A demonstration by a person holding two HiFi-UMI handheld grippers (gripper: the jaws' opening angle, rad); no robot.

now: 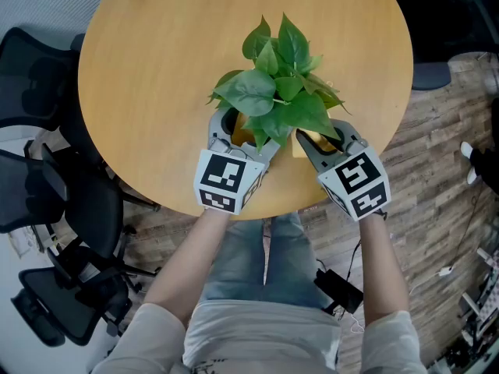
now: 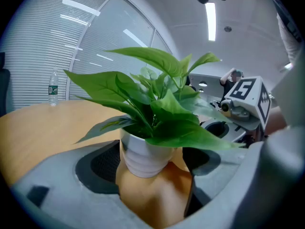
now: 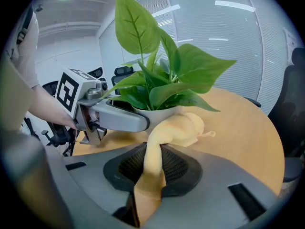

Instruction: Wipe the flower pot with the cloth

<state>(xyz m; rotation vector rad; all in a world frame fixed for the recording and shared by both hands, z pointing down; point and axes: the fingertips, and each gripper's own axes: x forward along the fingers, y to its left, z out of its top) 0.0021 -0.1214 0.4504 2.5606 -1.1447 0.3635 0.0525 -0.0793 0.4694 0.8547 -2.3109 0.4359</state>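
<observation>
A leafy green plant (image 1: 277,92) stands in a white ribbed flower pot (image 2: 143,156) near the front edge of the round wooden table (image 1: 156,68). In the head view the leaves hide most of the pot. My left gripper (image 1: 240,132) has its jaws spread wide round the pot, one on each side of it, and holds it. My right gripper (image 1: 313,142) is shut on a yellow cloth (image 3: 176,130). The cloth runs twisted from the jaws to the pot's side (image 3: 159,112) and lies bunched against it. A left finger (image 3: 119,118) reaches along the pot's rim.
A water bottle (image 2: 53,88) stands at the table's far side. Black office chairs (image 1: 47,185) crowd the floor on the left, and another chair (image 3: 291,104) is beyond the table. The pot stands close to the table edge by the person's legs.
</observation>
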